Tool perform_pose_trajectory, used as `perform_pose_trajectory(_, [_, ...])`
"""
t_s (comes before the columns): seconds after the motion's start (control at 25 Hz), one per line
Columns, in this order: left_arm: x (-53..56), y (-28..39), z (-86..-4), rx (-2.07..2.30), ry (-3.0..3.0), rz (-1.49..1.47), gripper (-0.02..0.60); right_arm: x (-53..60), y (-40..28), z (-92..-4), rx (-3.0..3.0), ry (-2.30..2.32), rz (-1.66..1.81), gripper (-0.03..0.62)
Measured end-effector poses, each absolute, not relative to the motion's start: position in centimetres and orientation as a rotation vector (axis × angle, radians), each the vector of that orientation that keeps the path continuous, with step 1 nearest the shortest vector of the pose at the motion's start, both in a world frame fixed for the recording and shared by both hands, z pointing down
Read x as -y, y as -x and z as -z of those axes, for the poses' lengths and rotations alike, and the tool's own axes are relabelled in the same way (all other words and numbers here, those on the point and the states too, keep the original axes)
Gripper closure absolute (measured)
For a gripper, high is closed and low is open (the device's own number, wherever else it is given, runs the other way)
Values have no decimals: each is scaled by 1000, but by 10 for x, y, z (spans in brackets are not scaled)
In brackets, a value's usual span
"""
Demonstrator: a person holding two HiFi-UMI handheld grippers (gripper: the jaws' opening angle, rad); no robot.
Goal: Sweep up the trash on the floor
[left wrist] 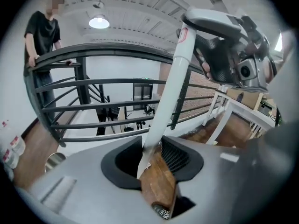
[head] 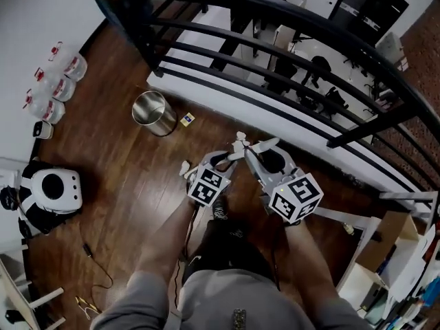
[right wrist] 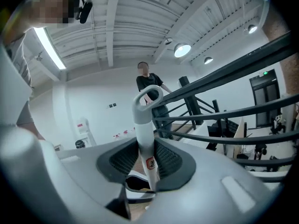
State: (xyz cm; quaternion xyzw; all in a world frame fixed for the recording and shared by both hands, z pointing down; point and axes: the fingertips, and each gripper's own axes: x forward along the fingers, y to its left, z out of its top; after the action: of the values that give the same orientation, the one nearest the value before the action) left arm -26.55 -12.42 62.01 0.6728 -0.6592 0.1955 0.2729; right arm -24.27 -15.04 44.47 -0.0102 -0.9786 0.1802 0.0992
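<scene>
Because sweeping the floor (head: 130, 177) needs a steady tool, the left tongs (left wrist: 152, 148) and the right tongs (right wrist: 147, 158) each pinch a white handle (right wrist: 142, 127).

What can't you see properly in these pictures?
Bottom of the white handle: left gripper view, the left gripper clamped on it covers it.
Bottom of the looped handle: right gripper view, the right gripper covers it. Broom or dustpan, cannot tell.
Yellow scrap near the bin: head view, too small to name.
Sticker on the looped handle: right gripper view, too small to read.
</scene>
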Motion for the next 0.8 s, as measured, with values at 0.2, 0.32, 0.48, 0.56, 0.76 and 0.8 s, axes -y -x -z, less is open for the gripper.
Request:
perform_pose_trajectory(0.2, [64, 317, -620, 1860, -1698, -523, 457, 96, 296, -446, 2875, 216, -529, 493])
perform_pose_trajectory(0.32, [31, 353, -624, 1907, -1632, -512, 457, 66, 332, -450, 2864, 305, -518, 493])
perform_pose_trajectory(0.48, [-16, 403, -622, 1929, -1580, -499, 457, 20, 385, -448, 2840, 399, -502, 493])
perform_pose_trajectory(0.56, [-38, 426, -622, 1933, -1560, -496, 457, -1, 410, -449, 2823, 433, -501, 493])
perform_pose_trajectory(0.76, [-79, 474, -638, 1925, -1508, -482, 457, -40, 461, -466, 2769, 464, -501, 493])
perform_pose_trajectory(0.8, [-85, 480, -644, 1917, -1503, -483, 457, -46, 467, -471, 2757, 462, -502, 493])
